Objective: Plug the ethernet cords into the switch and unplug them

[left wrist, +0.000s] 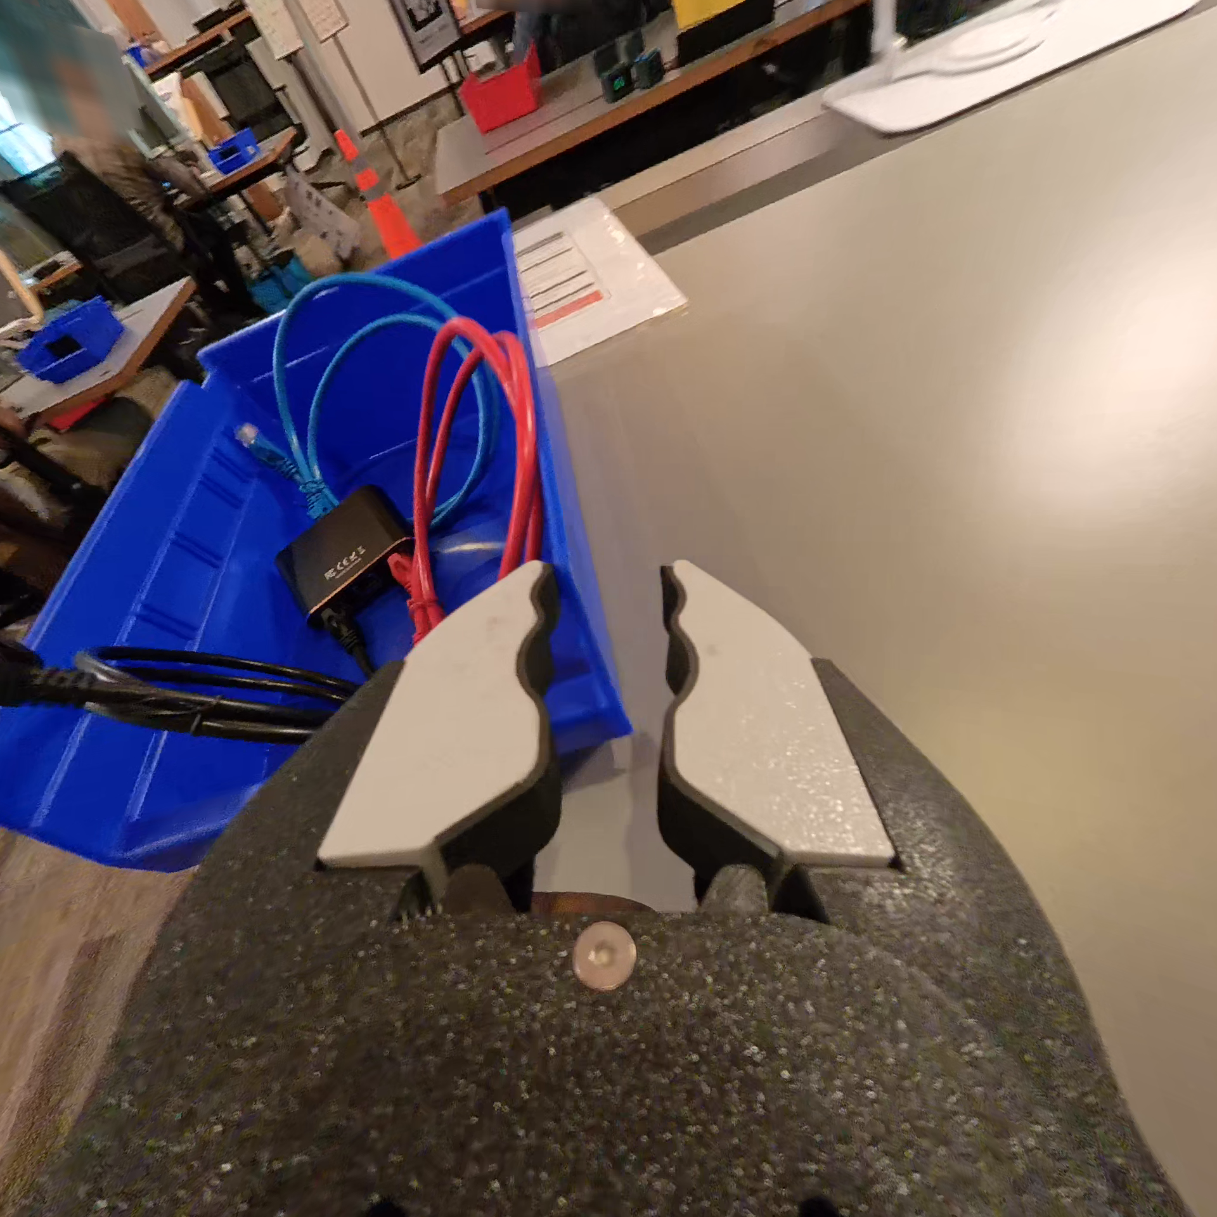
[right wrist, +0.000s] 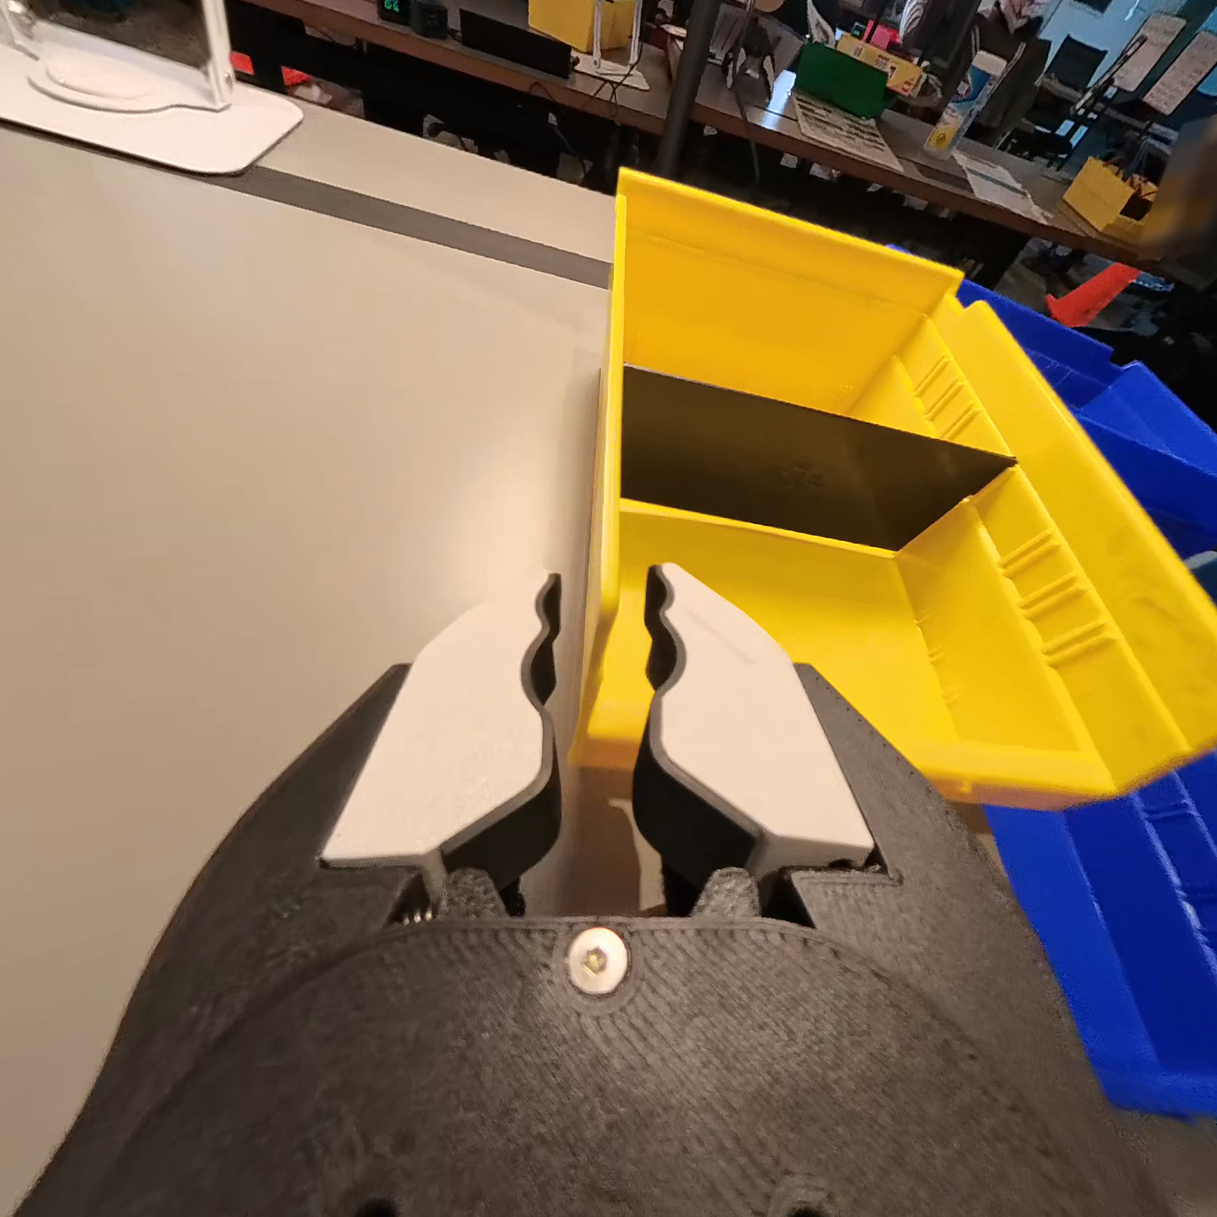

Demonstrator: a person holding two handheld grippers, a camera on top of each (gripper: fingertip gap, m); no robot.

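Note:
In the left wrist view a small black switch [left wrist: 342, 550] lies in a blue bin [left wrist: 164, 593] on the left. A coiled blue ethernet cord [left wrist: 309, 395] and a coiled red ethernet cord [left wrist: 520, 448] lie with it, their ends at the switch. A black power cord [left wrist: 197, 691] runs out of the bin's front. My left gripper [left wrist: 609, 573] is open and empty, above the bin's right wall and the grey table. My right gripper [right wrist: 602, 579] is open and empty, its fingers either side of a yellow bin's left wall [right wrist: 596, 625].
The yellow bin [right wrist: 856, 593] has a black divider [right wrist: 790, 461] and nothing in it; blue bins [right wrist: 1133, 922] stand to its right. A laminated sheet [left wrist: 586, 283] lies behind the blue bin. A white stand base [right wrist: 151, 118] sits at the table's far edge. Benches and an orange cone [left wrist: 382, 197] stand beyond. It is some 20 cm from my left tips to the small black switch [left wrist: 342, 550].

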